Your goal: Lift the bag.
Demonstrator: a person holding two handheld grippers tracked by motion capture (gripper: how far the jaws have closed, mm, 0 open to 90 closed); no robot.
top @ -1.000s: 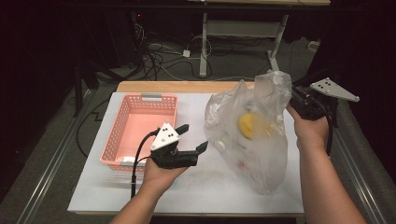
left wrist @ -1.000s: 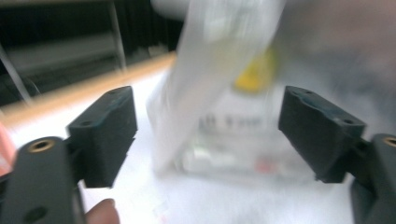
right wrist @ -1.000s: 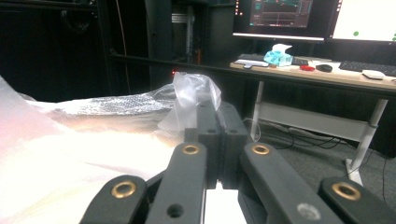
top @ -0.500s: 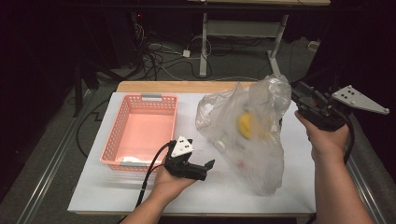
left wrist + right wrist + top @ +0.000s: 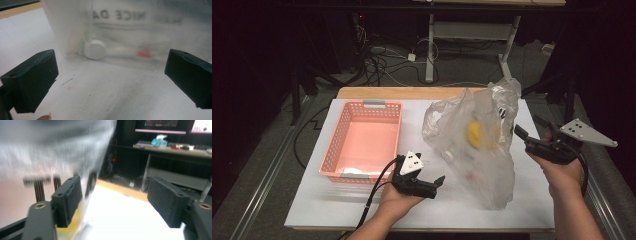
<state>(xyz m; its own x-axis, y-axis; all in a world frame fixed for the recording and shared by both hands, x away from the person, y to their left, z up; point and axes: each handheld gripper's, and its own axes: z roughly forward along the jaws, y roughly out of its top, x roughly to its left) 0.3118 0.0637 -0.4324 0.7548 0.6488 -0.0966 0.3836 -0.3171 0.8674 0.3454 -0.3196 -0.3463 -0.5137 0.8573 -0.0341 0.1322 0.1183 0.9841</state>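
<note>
A pink basket (image 5: 362, 142) sat on the white table (image 5: 322, 200), just left of the left tongs (image 5: 438, 183). Those tongs rested low – jaws wide apart, gripping nothing – pointing at the clear plastic bag (image 5: 477, 150) to their right. The bag stood between both tongs, something yellow (image 5: 474, 133) inside. The right tongs (image 5: 526, 132) – jaws just opening, nothing between them – hung just beside the bag's right edge.

A clear plastic bag (image 5: 477, 150) with black lettering holds something yellow (image 5: 473, 133) and a white cap (image 5: 95, 49) — beside a pink basket (image 5: 362, 142) on the white counter (image 5: 337, 200).
</note>
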